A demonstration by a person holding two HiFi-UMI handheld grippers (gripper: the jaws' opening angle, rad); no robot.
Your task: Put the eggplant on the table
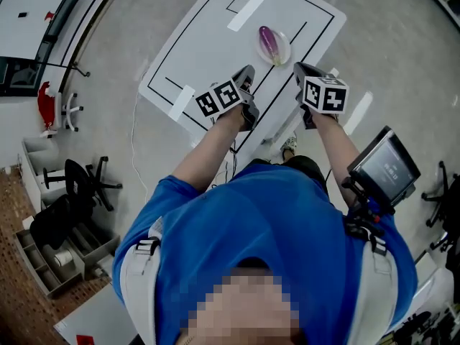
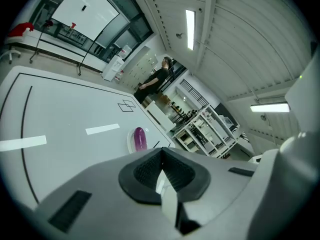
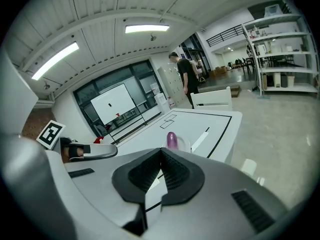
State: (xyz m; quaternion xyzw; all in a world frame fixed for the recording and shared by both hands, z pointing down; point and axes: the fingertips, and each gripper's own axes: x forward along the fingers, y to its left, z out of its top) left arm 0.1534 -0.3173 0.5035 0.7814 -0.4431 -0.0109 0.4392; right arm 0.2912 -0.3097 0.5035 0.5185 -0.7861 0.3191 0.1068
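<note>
Closest in, a person's blue short-sleeved shirt (image 1: pixel 273 221) fills the lower part of the head view, with both forearms reaching forward. The left gripper (image 1: pixel 246 71) (image 2: pixel 161 159) and the right gripper (image 1: pixel 298 67) (image 3: pixel 161 156) are held side by side over the near edge of the white rectangular counter (image 1: pixel 208 45) (image 2: pixel 65 114) (image 3: pixel 220 119). Each gripper's jaws are clenched, pad against pad, with nothing between them. Just beyond the jaws, the smooth, oblong purple eggplant (image 1: pixel 270 43) (image 2: pixel 140 137) (image 3: pixel 172 140) lies on a small round white plate (image 1: pixel 284 50) (image 2: pixel 131 143) (image 3: pixel 185 144). The plate stands on the counter, inside its black outline and next to a short black line. A white tape strip (image 1: pixel 253 4) (image 2: pixel 102 129) lies farther along the counter top. Far off, a person in dark clothes (image 2: pixel 155 81) (image 3: pixel 186 74) stands near tall white metal shelving (image 2: pixel 205 131) (image 3: pixel 280 49).
</note>
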